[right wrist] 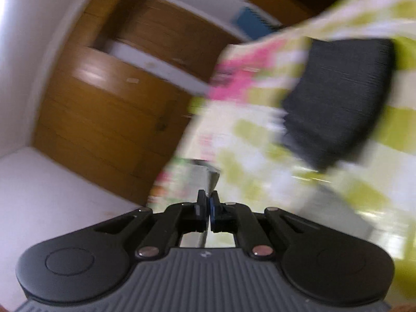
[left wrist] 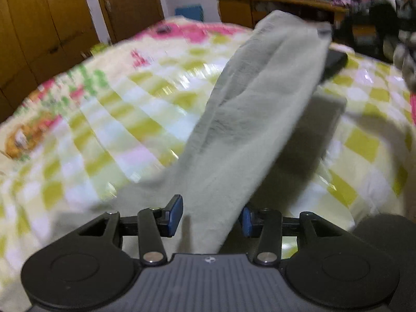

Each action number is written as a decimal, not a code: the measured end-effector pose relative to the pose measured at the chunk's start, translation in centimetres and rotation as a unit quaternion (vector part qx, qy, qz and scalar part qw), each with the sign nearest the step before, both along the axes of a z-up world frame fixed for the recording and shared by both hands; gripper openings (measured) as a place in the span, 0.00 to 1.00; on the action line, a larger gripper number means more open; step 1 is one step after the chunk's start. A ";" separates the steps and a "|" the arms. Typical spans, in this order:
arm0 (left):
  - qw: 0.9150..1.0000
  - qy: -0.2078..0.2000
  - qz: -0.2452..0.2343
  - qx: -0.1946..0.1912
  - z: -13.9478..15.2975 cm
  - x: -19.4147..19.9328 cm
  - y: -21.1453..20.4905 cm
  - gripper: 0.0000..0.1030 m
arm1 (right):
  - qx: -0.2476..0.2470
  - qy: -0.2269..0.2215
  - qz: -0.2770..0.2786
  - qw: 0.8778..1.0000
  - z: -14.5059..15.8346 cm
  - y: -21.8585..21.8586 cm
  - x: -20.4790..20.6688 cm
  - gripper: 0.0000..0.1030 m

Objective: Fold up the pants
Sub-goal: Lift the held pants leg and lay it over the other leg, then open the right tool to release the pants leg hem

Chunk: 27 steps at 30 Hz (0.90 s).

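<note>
Pale grey-green fleece pants [left wrist: 249, 119]: lower end hidden behind the left claw [left wrist: 212, 217] housing. Checked yellow-green and pink bedspread [left wrist: 104, 119]: motion-blurred in both views. Dark ribbed folded cloth [right wrist: 340, 98]: smeared, kind indeterminable.

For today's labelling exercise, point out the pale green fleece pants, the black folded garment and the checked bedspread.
pale green fleece pants [left wrist: 260, 104]: left wrist view, mid-leg.
black folded garment [right wrist: 340, 98]: right wrist view, its centre.
checked bedspread [left wrist: 117, 109]: left wrist view, bare patch.

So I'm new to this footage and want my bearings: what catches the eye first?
A long pale grey-green pair of pants stretches up off the checked bedspread, running between the open left gripper. In the right wrist view the right gripper is pinched shut on a bit of pale cloth, with a dark folded garment lying beyond.
</note>
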<state>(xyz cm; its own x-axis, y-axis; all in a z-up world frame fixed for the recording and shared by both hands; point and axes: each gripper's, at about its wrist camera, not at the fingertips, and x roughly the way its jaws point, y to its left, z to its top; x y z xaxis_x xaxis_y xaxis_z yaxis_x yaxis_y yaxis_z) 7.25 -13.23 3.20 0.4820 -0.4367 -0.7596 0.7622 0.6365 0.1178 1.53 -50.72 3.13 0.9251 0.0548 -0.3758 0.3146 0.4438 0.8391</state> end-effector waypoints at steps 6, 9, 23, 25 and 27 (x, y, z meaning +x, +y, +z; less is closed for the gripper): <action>0.999 0.031 -0.023 0.022 -2.6 -1.8 -1.4 0.57 | 0.018 0.072 -0.032 0.997 -5.3 -1.3 -1.5 0.04; 0.999 0.033 -0.026 0.027 -2.7 -1.9 -1.7 0.57 | 0.020 0.072 -0.034 0.997 -5.3 -1.6 -1.9 0.04; 0.999 0.029 -0.021 0.015 -2.2 -2.1 -0.9 0.57 | -0.005 0.099 -0.042 0.994 -4.0 -0.8 -5.8 0.46; 0.999 0.033 -0.018 0.011 -2.2 -2.2 -0.5 0.57 | -0.006 0.106 -0.037 0.994 -4.2 -0.4 -6.0 0.46; 0.999 0.035 -0.017 0.011 -2.3 -2.4 -0.3 0.57 | 0.006 0.111 -0.040 0.993 -5.0 -0.2 -5.5 0.46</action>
